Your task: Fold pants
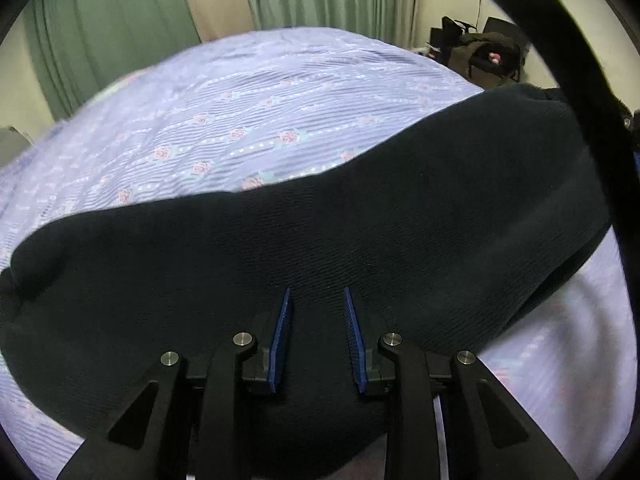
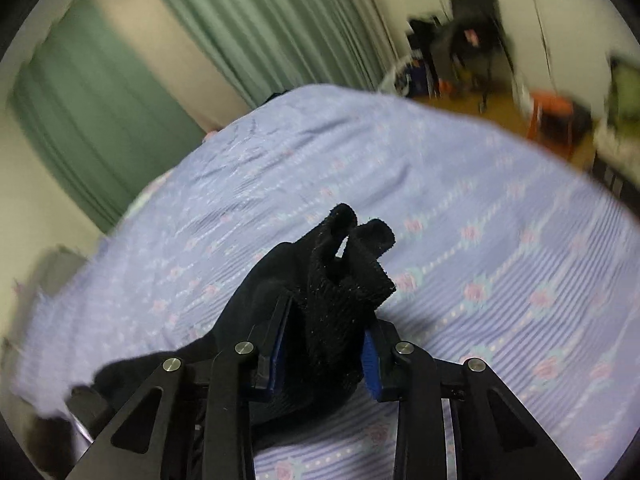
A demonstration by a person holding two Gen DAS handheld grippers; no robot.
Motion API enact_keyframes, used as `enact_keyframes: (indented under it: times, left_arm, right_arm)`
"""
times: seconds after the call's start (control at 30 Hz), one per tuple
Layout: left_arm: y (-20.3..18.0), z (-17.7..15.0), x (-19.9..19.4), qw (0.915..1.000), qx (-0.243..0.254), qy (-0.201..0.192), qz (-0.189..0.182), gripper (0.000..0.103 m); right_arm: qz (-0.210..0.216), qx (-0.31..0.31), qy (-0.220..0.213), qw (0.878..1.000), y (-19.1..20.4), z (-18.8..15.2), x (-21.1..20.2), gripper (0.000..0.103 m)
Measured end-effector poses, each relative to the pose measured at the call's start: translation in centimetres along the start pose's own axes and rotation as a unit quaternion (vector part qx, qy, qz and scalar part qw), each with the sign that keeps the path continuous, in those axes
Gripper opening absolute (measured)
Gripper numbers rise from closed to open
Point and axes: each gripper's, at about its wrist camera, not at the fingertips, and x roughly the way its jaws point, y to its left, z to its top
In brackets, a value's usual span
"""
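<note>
**Mia:** Where are the pants?

**Ben:** The pants (image 1: 320,216) are dark and lie flat across the bed (image 1: 248,104). The bed has a purple cover with little pink flowers on it. The pants stretch from one side of the left view to the other.

**Mia:** What is the left tool doing?

**Ben:** The left tool (image 1: 317,294) is right over the pants. Its two blue pads (image 1: 280,340) are apart, with a gap between them. Nothing is held in that gap. I cannot tell if the tips touch the cloth.

**Mia:** And the right tool?

**Ben:** The right tool (image 2: 326,320) is clamped on a bunch of the pants (image 2: 340,272). The cloth is squeezed between its blue pads (image 2: 370,356) and sticks up past the tips in two floppy folds. More of the dark cloth hangs down to the left, toward the bed (image 2: 480,240).

**Mia:** What is behind the bed?

**Ben:** Green curtains (image 2: 256,28) hang on the wall. That view is a bit blurry.
</note>
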Motion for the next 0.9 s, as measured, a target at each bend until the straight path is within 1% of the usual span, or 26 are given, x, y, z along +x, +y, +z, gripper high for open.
enact_keyframes:
  times: [0.03, 0.1, 0.13, 0.23, 0.3, 0.4, 0.47, 0.53, 0.63, 0.77, 0.8, 0.87, 0.9]
  left_arm:
    - [1.5, 0.5, -2.2, 0.9994, -0.027, -0.017, -0.013, 0.027]
    - [4.0, 0.8, -6.0, 0.9961, -0.067, -0.056, -0.013, 0.041]
    - [6.1, 0.8, -8.5, 0.9931, -0.088, -0.076, -0.009, 0.050]
    - [10.5, 0.1, -13.0, 0.9885, -0.110, -0.103, 0.012, 0.050]
    - [13.6, -0.6, -15.2, 0.9863, -0.120, -0.110, 0.029, 0.050]
    - [17.8, -2.0, -17.4, 0.9819, -0.144, -0.115, 0.041, 0.050]
    - [20.3, -3.4, -18.5, 0.9799, -0.156, -0.113, 0.050, 0.050]
    - [22.8, -5.0, -19.3, 0.9774, -0.170, -0.111, 0.058, 0.050]
    - [25.3, -6.9, -19.8, 0.9758, -0.179, -0.106, 0.066, 0.050]
    - [28.2, -9.6, -20.1, 0.9749, -0.185, -0.094, 0.081, 0.050]
    - [28.2, -10.4, -20.4, 0.9747, -0.185, -0.092, 0.085, 0.050]
    - [28.8, -10.9, -20.3, 0.9736, -0.189, -0.089, 0.092, 0.050]
    - [29.1, -11.3, -20.4, 0.9729, -0.193, -0.088, 0.093, 0.049]
  right_arm:
    - [-0.005, -0.013, -0.007, 1.000, 1.0, 0.4, -0.5, 0.032]
    - [-0.011, -0.046, -0.024, 0.999, 3.9, 1.3, -2.2, 0.032]
    - [-0.014, -0.057, -0.028, 0.998, 5.0, 1.5, -2.7, 0.032]
    - [-0.024, -0.112, -0.047, 0.992, 10.4, 2.0, -4.2, 0.031]
    - [-0.020, -0.151, -0.064, 0.986, 14.4, 1.5, -5.5, 0.022]
    - [-0.002, -0.202, -0.066, 0.977, 20.4, 0.2, -6.0, 0.021]
    - [0.022, -0.240, -0.059, 0.969, 23.9, -1.5, -5.7, 0.020]
    - [0.049, -0.279, -0.043, 0.958, 27.8, -4.0, -4.8, 0.019]
    - [0.064, -0.340, -0.027, 0.938, 32.1, -8.2, -3.3, 0.019]
    - [0.070, -0.393, 0.017, 0.917, 35.6, -13.4, -0.1, 0.019]
    - [0.070, -0.407, 0.029, 0.911, 36.2, -14.9, 0.7, 0.019]
    - [0.067, -0.429, 0.047, 0.900, 37.1, -17.5, 1.9, 0.019]
    - [0.066, -0.434, 0.052, 0.897, 37.3, -18.4, 2.3, 0.019]
